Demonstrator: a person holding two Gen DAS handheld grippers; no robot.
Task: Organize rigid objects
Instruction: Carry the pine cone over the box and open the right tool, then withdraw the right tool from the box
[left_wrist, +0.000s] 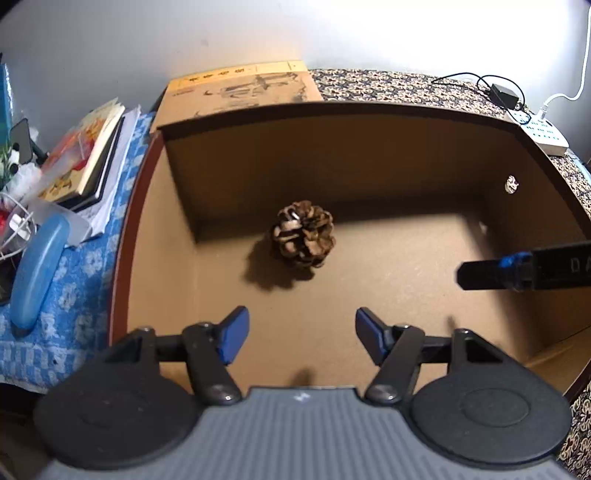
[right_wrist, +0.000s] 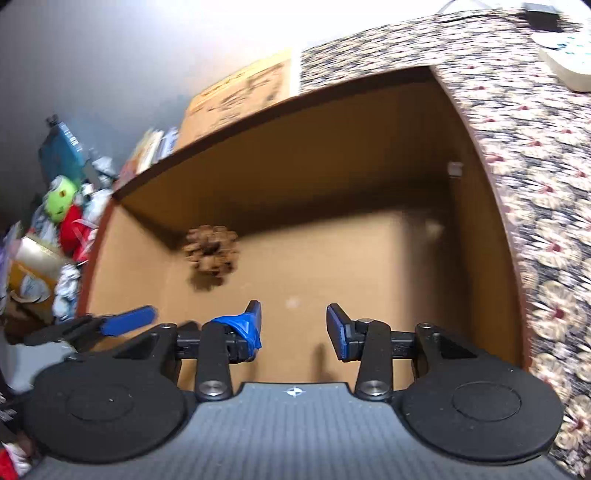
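1. Two grippers are above an open cardboard box (left_wrist: 177, 173); both point down into it.
2. One pinecone (left_wrist: 303, 233) lies on the box floor, close to the far wall and nearer the left wall. It touches neither gripper.
3. Left gripper (left_wrist: 302, 334): jaws wide, nothing between the blue pads (left_wrist: 232, 334). The pinecone lies ahead of the gap, clear of the fingertips.
4. Right gripper (right_wrist: 293, 328): jaws part open, narrower than the left, nothing between them. The left-hand finger carries a wrap of blue tape (right_wrist: 243, 328).
5. In the left wrist view, the right gripper enters from the right edge as a black finger with a blue band, above the box floor.
6. In the right wrist view, a blue pad of the left gripper shows at the lower left, inside the box near its left wall.
7. The box has a dark red rim. A small hole (left_wrist: 511, 183) shows in its right wall.
8. A flat printed cardboard sheet (left_wrist: 243, 90) lies behind the box.
9. Left of the box, on a blue patterned cloth (left_wrist: 66, 295): a stack of books (left_wrist: 88, 155) and a blue case (left_wrist: 38, 269).
10. Right of the box, on a floral cloth (right_wrist: 546, 184): a white power strip (left_wrist: 543, 134) and a black adapter (left_wrist: 502, 94) with cables.
11. The right wrist view is blurred; the clutter at its left cannot be identified in detail.
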